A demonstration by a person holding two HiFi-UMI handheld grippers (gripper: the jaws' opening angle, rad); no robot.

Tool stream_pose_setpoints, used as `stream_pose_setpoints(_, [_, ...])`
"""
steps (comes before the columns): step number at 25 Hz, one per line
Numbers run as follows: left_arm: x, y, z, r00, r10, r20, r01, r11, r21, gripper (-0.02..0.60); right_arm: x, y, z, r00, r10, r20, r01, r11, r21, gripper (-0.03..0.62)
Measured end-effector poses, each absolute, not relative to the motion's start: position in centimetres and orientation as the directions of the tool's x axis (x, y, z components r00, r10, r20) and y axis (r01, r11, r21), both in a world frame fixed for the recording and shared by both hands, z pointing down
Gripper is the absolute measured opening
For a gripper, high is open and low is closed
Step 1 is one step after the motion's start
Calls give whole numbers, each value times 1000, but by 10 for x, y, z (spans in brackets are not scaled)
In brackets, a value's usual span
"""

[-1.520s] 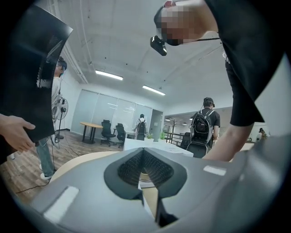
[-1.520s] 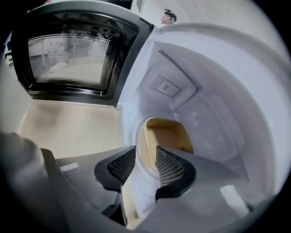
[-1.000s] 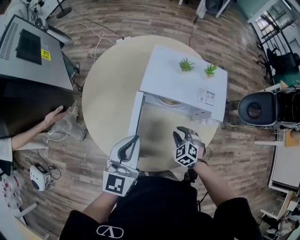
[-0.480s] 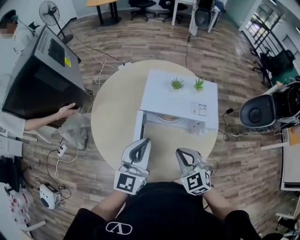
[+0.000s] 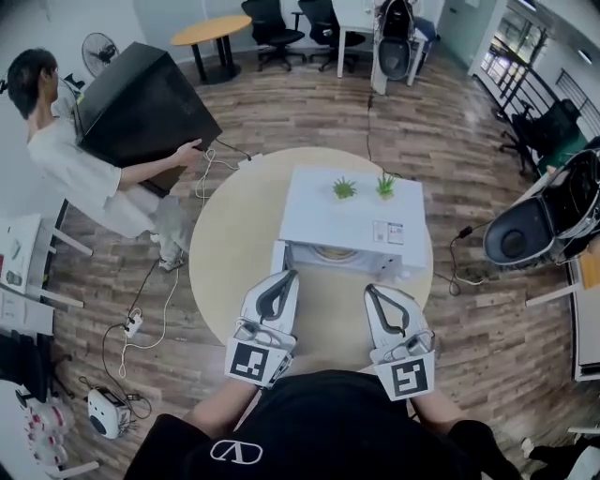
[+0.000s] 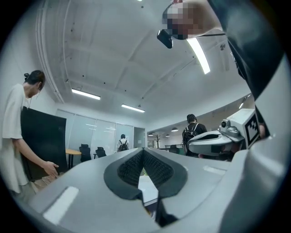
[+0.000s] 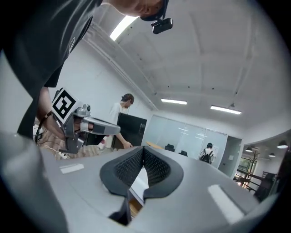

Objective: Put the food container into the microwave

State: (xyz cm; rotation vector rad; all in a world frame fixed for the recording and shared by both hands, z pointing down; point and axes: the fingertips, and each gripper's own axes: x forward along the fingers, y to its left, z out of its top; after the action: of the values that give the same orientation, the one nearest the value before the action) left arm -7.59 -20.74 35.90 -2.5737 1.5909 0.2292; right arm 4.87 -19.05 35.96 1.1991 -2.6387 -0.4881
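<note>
On the round table (image 5: pixel 230 248) stands the white microwave (image 5: pixel 352 211), its front facing me and its door (image 5: pixel 277 257) swung open at the left. Inside the cavity I make out a pale round food container (image 5: pixel 335 252). My left gripper (image 5: pixel 284 279) is shut and empty, held near my body just short of the door. My right gripper (image 5: pixel 373 291) is shut and empty too, over the table's near edge. In the gripper views both grippers point upward at the ceiling, left gripper (image 6: pixel 143 150) and right gripper (image 7: pixel 143 148), with the jaws closed together.
Two small green plants (image 5: pixel 344 188) (image 5: pixel 385 184) sit on the microwave's top. At the left a person (image 5: pixel 70 164) holds a large black box (image 5: pixel 141 94). A cable (image 5: pixel 155 305) trails on the wood floor. Office chairs (image 5: pixel 281 23) and a round side table (image 5: pixel 206 33) stand behind.
Both grippers have drawn back from the microwave toward my body and tilted up. The head view has lifted, showing more of the room. The person at left has raised the black box.
</note>
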Motion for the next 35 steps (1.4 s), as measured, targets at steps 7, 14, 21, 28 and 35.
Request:
stream_pose_setpoints(7, [-77,-209,337,440,-875,-202,-896,-441,-45,0,74,-195,328,-609,-787,-98,-764,549,338,9])
stream_pose_setpoints(14, [-81,-209,331,427,-877,-222,-903,-428,-49,0,94,-202,334,-571,-810,-131,-813,537,226,10])
stream_pose_setpoints(21, [-86,-205,336,407,-890,-206,-912,-410,-32,0,96,-198,353,-559,-824,-93,-819,532,214,9])
stream_pose_setpoints(28, [-83,-205,337,410,-889,-205,-910,-413,-32,0,109,-205,354,-515,-851,-101,-847,486,216,8])
stream_pose_setpoints(35, [-82,-203,337,408,-890,-205,-911,-411,-28,0,113,-203,358,-507,-858,-87,-851,482,209,8])
